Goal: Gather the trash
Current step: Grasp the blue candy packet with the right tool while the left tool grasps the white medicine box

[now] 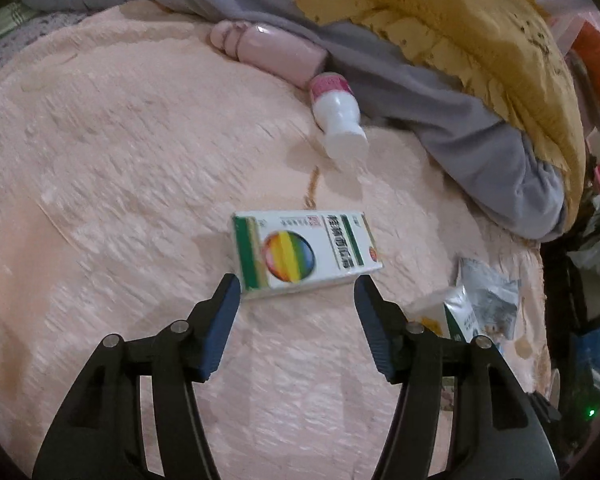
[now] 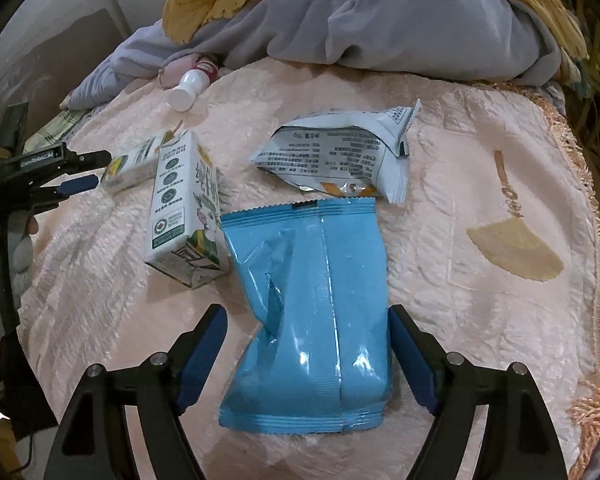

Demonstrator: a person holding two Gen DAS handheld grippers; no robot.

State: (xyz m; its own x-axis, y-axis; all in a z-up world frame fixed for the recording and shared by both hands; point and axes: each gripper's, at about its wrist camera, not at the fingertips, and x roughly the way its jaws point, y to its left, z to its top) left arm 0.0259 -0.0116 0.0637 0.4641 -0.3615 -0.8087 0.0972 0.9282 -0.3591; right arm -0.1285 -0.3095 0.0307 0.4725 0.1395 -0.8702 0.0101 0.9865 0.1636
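Right wrist view: right gripper (image 2: pixel 306 320) spread, straddling blue wrapper (image 2: pixel 312 312); left gripper (image 1: pixel 296 284) spread.

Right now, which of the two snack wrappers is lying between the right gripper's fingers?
The blue wrapper lies between the open right gripper fingers. The silver printed wrapper lies farther out on the pink bedspread, beyond the blue one's far edge.

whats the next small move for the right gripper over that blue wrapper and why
Probably lower a little and close. The right gripper is open, its fingers standing either side of the blue wrapper, which lies flat on the pink blanket; neither pad seems to press it yet. The wrapper looks thin and crumpled, so the fingers likely need to reach the blanket to catch it.
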